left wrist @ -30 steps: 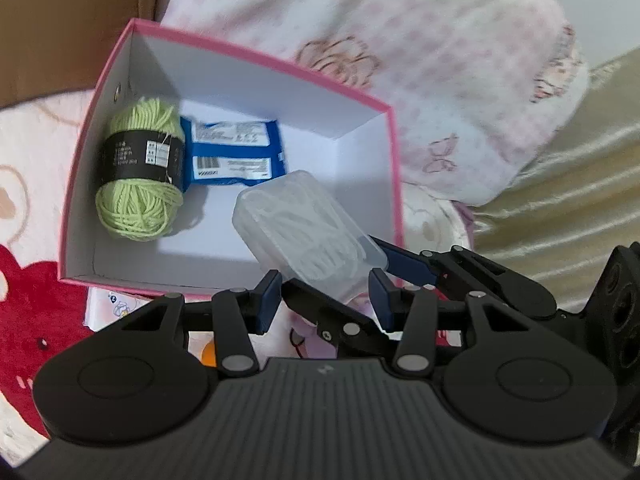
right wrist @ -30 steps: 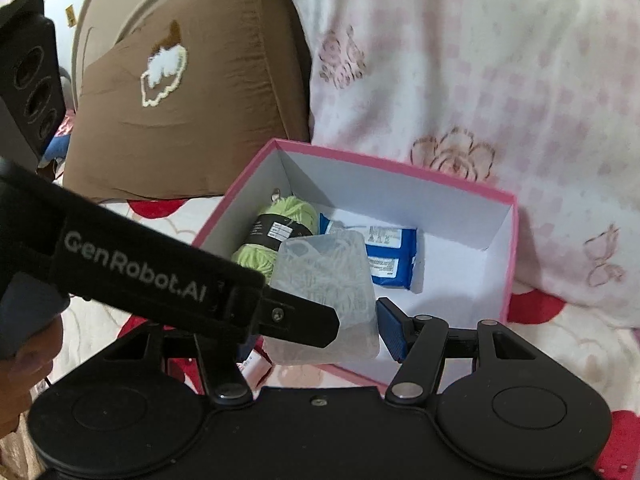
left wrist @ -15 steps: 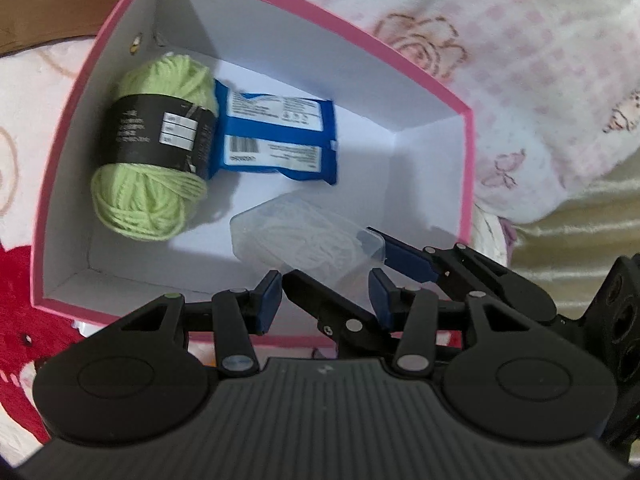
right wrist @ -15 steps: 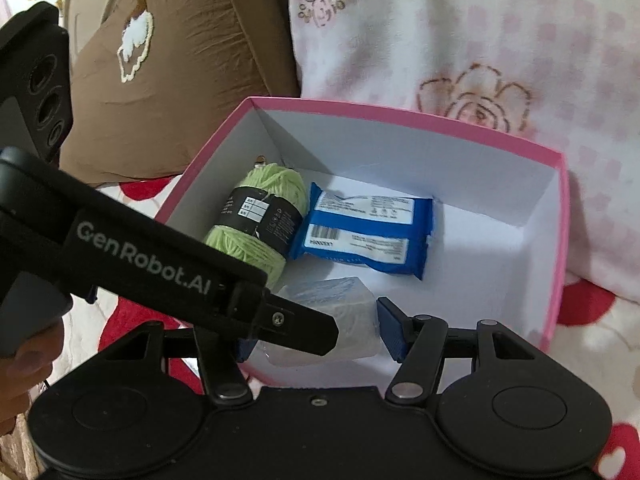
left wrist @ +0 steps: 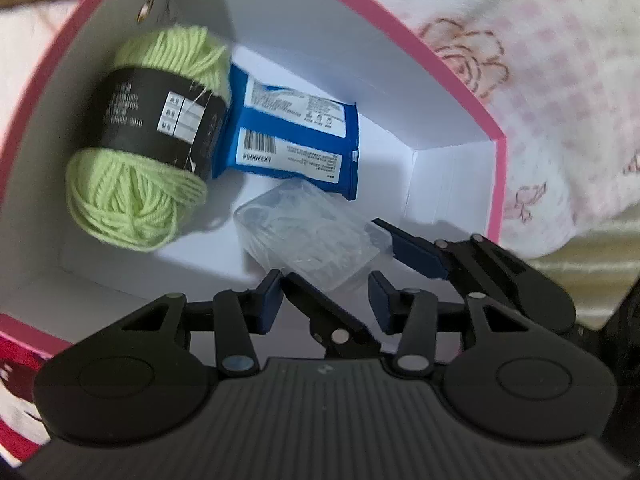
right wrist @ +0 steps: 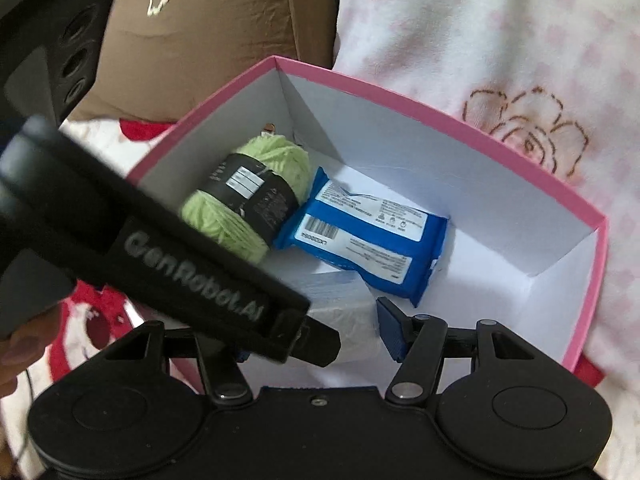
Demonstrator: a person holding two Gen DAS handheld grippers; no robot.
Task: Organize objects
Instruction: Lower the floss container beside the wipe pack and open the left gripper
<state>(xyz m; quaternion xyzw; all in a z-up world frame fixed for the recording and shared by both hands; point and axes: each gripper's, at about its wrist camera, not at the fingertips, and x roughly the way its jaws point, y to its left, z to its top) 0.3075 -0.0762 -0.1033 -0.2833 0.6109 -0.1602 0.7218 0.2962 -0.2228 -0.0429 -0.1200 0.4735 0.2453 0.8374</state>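
Change: both grippers lower and closer to the box than a second ago; clear case now down inside it, no longer above the rim.
Box: pink box, white inside, open at the top, resting on bedding.
Clear case: see-through plastic case down near the box floor at the near side, just beside the blue packet; resting or hovering, cannot tell.
Right gripper: clamped across the clear case, blue pads on either side of it.
Left gripper: partly spread, pads at the near end of the case with the right gripper's finger crossing between them; pressing or loose, cannot tell.
Yarn: green ball of yarn with a black label, at the left wall of the box.
Packet: blue packet flat on the floor, touching the yarn.
Surface: white blanket with red patches under the box.
Surroundings: pink-checked quilt with rose outlines behind the box; brown cushion at the back left.
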